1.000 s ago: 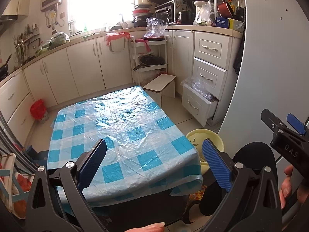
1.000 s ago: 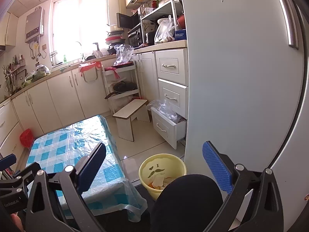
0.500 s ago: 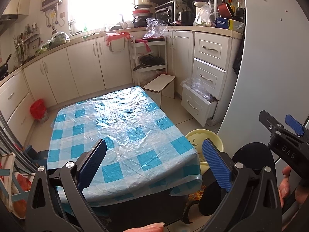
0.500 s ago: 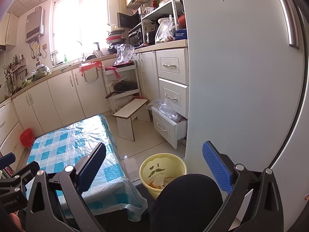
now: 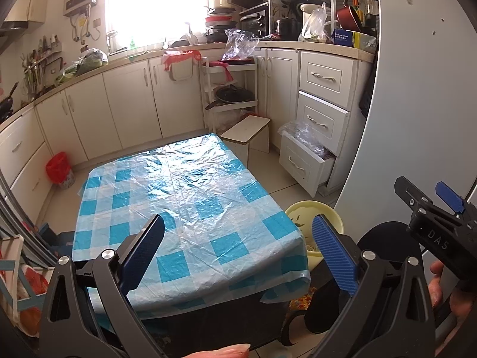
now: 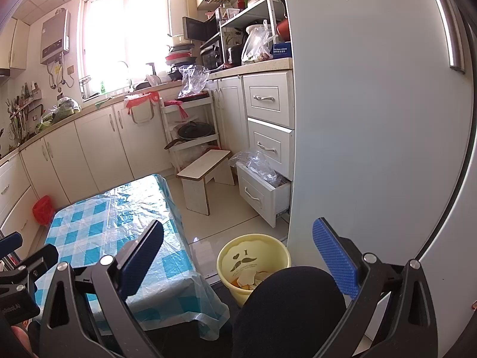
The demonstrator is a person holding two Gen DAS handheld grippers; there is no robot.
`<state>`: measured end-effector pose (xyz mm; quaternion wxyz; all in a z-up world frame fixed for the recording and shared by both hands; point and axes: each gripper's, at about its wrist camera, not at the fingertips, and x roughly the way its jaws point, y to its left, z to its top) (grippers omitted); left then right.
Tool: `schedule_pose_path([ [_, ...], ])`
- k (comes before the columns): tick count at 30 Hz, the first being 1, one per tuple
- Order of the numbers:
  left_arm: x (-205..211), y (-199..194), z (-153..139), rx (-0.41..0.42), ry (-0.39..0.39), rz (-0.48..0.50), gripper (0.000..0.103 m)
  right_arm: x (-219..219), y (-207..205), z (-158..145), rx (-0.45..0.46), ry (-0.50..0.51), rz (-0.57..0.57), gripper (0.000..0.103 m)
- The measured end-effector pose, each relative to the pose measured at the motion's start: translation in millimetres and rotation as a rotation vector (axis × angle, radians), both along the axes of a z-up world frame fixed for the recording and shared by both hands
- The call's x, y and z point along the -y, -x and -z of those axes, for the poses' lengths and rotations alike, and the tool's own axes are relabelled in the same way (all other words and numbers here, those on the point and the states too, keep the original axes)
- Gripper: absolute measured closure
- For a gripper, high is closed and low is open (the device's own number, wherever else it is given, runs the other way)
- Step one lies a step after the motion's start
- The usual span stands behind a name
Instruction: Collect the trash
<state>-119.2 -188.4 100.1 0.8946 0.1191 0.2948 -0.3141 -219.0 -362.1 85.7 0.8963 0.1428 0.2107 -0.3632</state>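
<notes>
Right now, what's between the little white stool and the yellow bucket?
Just bare floor tiles. The right wrist view shows it best: the white stool stands further back, the yellow bucket sits nearer, beside the blue checked table, with nothing lying between them.

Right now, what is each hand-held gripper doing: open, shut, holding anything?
Left hand-held gripper: open, holding nothing, above the checked tablecloth.
Right hand-held gripper: open, holding nothing, above the yellow bin.

A bright window (image 6: 125, 32) lights cream cabinets (image 5: 125, 101) along the walls. Pale floor tiles (image 6: 226, 223), a small wooden stool (image 6: 205, 167), an open drawer (image 6: 262, 197), and a white fridge (image 6: 372, 119).
</notes>
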Motion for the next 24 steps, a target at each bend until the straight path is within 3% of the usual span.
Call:
schedule_pose_path([
  [5, -2, -2, -1, -0.026, 0.031, 0.01, 0.008, 1, 0, 0, -0.003, -0.004, -0.004, 0.007],
  [10, -17, -4, -5, -0.024, 0.143, -0.008, 0.008, 0, 0, 1, 0.0, -0.009, -0.008, 0.007],
  [14, -16, 3, -9, 0.091, 0.077, -0.057, 0.008, 1, 0, 0, 0.009, -0.009, -0.008, 0.007],
  [20, -8, -10, 1, 0.028, -0.01, -0.055, 0.008, 0, 0, 0, 0.009, 0.0, -0.015, 0.007],
  [24, -9, -9, 5, 0.043, -0.04, -0.086, 0.008, -1, -1, 1, 0.005, 0.005, -0.021, 0.007],
])
